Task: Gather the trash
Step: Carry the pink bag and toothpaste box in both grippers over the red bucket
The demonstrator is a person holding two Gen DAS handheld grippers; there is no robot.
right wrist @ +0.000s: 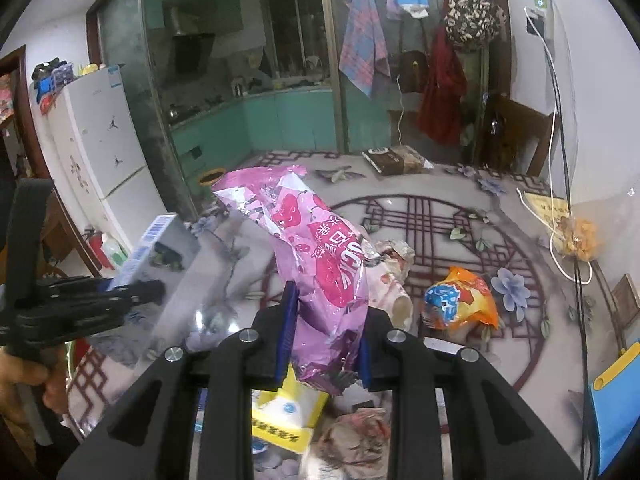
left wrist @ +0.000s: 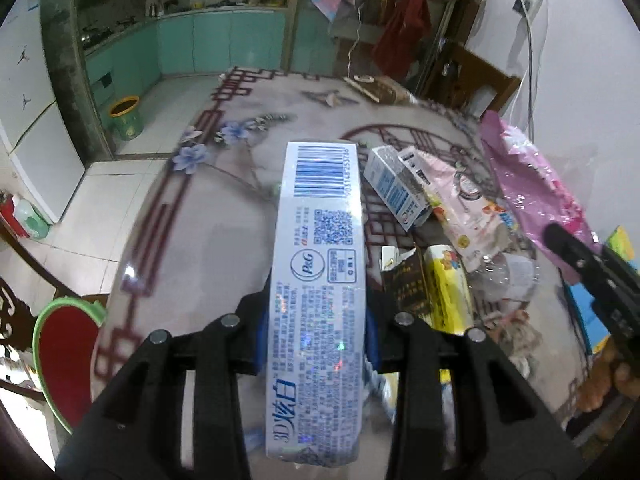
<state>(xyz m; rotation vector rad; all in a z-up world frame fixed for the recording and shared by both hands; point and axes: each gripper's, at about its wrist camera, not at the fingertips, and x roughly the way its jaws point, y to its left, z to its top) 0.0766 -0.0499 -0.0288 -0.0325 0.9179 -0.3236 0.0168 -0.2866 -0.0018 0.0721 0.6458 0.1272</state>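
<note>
The left gripper (left wrist: 316, 344) clamps a long silvery toothpaste box (left wrist: 320, 280), barcode outward, above the table (left wrist: 192, 240). The right gripper (right wrist: 324, 352) pinches a crinkled pink foil wrapper (right wrist: 316, 260).

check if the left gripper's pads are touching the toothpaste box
Touching. The left wrist view shows the left gripper with its blue pads pressed against both sides of the toothpaste box, held up off the table.

Both grippers are black plastic with blue pads (right wrist: 286, 332) on the fingers (silver round screws (left wrist: 403, 319) sit on top); a bare hand (right wrist: 24, 376) shows at eight o'clock
</note>
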